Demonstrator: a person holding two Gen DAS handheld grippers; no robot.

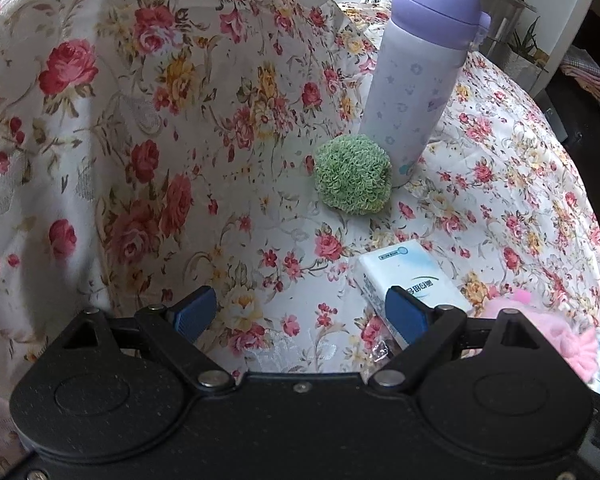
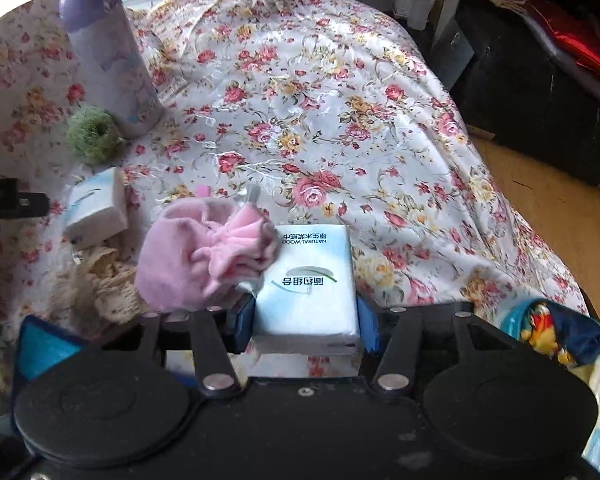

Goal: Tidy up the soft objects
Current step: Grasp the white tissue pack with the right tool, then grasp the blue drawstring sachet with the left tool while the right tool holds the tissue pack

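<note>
Right wrist view: our right gripper (image 2: 306,320) has a white-and-blue tissue pack (image 2: 309,280) between its blue pads; both pads sit against the pack's sides, so we read it as clamped on the pack. No earlier frame to compare. Pink fluffy cloth (image 2: 204,256) lies at the pack's 10 o'clock, overlapping its top-left corner. Second tissue pack (image 2: 98,206) sits further out at 10 o'clock, near the left edge. Green knitted ball (image 2: 94,136) is beyond that at 11 o'clock, just beside the foot of the lilac bottle (image 2: 110,56), which stands upright. Cream lace fabric (image 2: 100,284) is bunched at 9 o'clock of the gripper. Cartoon-print pouch (image 2: 556,332) at 3 o'clock. Everything rests on the floral cloth (image 2: 340,120).

Left wrist view: our left gripper (image 1: 300,312) is spread wide, nothing between the pads, only floral cloth under the gap. The second tissue pack (image 1: 408,276) lies behind the right pad at 1 o'clock; contact we cannot tell. Green ball (image 1: 354,180) at 12 o'clock, against the bottle (image 1: 420,80).
</note>
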